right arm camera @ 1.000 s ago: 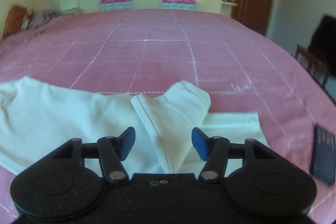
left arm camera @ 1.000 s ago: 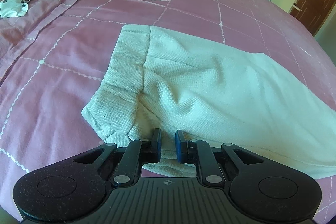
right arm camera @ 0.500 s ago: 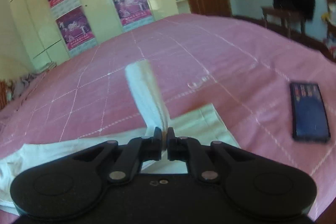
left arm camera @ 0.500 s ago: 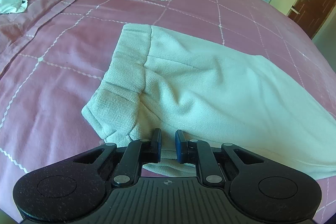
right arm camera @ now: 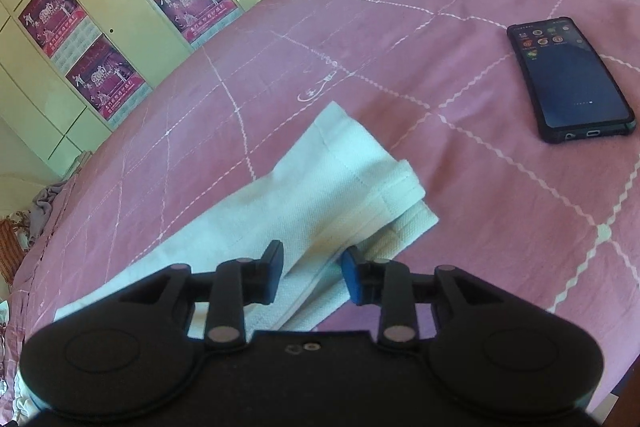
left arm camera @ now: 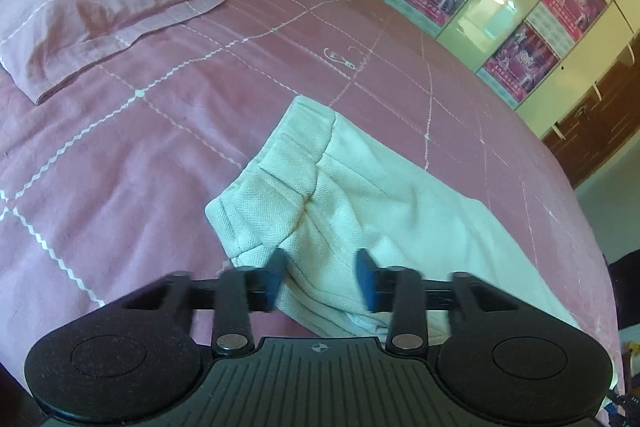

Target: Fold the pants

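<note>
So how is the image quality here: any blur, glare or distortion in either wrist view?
Left wrist view: left gripper fingers smeared by motion blur as the jaws open, pants fairly sharp, glare on the wardrobe. Right wrist view: crisp, phone legible; fisheye bends the bedspread grid lines in both.

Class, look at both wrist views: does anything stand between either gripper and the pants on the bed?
Nothing visible does. The left gripper and right gripper, jaws opening, sit directly over the pants. The phone lies apart, off to the side on the bedspread.
</note>
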### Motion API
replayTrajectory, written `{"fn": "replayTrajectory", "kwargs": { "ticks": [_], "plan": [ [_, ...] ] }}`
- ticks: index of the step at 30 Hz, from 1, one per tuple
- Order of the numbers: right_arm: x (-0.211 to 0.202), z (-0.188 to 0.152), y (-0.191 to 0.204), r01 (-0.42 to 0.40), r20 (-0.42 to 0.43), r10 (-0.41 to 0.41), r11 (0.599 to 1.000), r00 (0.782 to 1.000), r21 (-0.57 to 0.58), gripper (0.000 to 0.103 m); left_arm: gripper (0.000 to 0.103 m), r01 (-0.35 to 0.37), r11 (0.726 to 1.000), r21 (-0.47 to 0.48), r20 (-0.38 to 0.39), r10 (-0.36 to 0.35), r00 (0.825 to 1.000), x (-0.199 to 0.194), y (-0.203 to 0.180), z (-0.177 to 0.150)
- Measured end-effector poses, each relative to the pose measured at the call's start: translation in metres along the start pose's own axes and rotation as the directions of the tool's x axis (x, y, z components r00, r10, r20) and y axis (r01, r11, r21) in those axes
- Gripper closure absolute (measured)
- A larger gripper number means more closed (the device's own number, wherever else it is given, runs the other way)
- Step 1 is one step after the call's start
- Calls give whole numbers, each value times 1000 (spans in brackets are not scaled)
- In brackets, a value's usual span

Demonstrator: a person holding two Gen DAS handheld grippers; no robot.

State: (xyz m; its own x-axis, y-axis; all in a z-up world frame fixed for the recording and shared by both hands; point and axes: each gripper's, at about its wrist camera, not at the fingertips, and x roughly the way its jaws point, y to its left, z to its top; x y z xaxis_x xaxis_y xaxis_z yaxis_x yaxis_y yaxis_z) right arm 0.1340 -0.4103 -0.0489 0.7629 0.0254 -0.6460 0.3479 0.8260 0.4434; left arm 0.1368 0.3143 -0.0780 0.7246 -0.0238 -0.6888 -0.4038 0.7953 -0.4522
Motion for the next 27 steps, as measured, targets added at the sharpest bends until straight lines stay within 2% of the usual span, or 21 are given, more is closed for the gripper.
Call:
{"fn": "replayTrajectory", "kwargs": {
  "ticks": [1, 2, 4, 6, 7, 8, 9, 11, 14, 15, 16, 17, 18, 19, 20, 21, 23, 24, 26, 27],
  "plan": [
    [0, -1, 1, 2, -3, -2, 1000, 1000, -4, 70, 20, -34, 999, 2, 21, 34, 999, 1, -1, 1],
    [1, -1, 2, 4, -5, -4, 1000, 1000, -5, 70, 20, -47, 999, 12, 33, 47, 998, 4, -2, 2],
    [3, -1, 2, 6, -7, -6, 1000, 1000, -4, 70, 21, -36, 999, 2, 12, 36, 999, 13, -1, 6],
    [3, -1, 2, 8, -9, -8, 1000, 1000, -5, 69, 29, -30, 1000, 4, 7, 30, 1000, 19, -3, 8],
    [3, 0, 3, 10, -10, -10, 1000, 1000, -6, 69, 42, -42, 999, 11, 6, 42, 999, 20, -5, 8],
    [4, 0, 3, 12, -10, -12, 1000, 1000, -8, 69, 48, -66, 998, 17, 5, 66, 998, 22, -7, 9],
    [4, 0, 4, 14, -11, -14, 1000, 1000, -10, 69, 49, -76, 997, 16, 11, 76, 997, 22, -8, 9],
    [4, -1, 5, 19, -12, -19, 1000, 1000, -15, 69, 49, -31, 1000, 5, 16, 31, 999, 21, -6, 8],
    [5, -2, 7, 23, -12, -23, 999, 1000, -23, 68, 52, -30, 1000, 8, -6, 30, 1000, 29, -4, 7],
    [7, -1, 7, 25, -14, -25, 999, 1000, -26, 68, 63, -34, 999, 13, -10, 34, 999, 31, -4, 8],
    [8, -1, 7, 28, -12, -28, 999, 1000, -23, 68, 90, -44, 999, 18, -12, 45, 999, 33, -3, 10],
    [8, -1, 7, 28, -12, -28, 999, 1000, -23, 70, 90, 0, 1000, -20, 1, 0, 1000, 30, 3, 13],
    [8, 2, 9, 25, -15, -25, 999, 1000, -28, 94, 90, 71, 994, -79, 51, -67, 996, 21, 11, 17],
    [8, 2, 9, 25, -15, -25, 999, 1000, -28, 94, 90, 135, 985, -107, 98, -125, 987, 10, 18, 19],
    [2, 5, 11, 3, 8, -3, 1000, 1000, -30, 94, 90, 158, 982, -107, 111, -146, 983, 4, 21, 21],
    [-15, 10, 19, -30, 71, 36, 997, 997, -75, 94, 90, 152, 985, -79, 104, -143, 984, 1, 22, 21],
    [-18, 11, 22, -35, 83, 43, 994, 996, -100, 95, 90, 73, 997, -21, 14, -73, 997, 17, 29, 15],
    [-6, 8, 14, 0, 42, 4, 995, 999, -102, 95, 90, 61, 997, -36, -26, -62, 998, 26, 37, 9],
    [17, 1, -1, 33, -46, -37, 997, 998, -75, 95, 89, 90, 993, -72, -12, -91, 996, 30, 46, 3],
    [17, 1, -1, 33, -46, -37, 997, 998, -75, 95, 89, 88, 993, -75, -5, -88, 996, 30, 45, 2]
  ]
}}
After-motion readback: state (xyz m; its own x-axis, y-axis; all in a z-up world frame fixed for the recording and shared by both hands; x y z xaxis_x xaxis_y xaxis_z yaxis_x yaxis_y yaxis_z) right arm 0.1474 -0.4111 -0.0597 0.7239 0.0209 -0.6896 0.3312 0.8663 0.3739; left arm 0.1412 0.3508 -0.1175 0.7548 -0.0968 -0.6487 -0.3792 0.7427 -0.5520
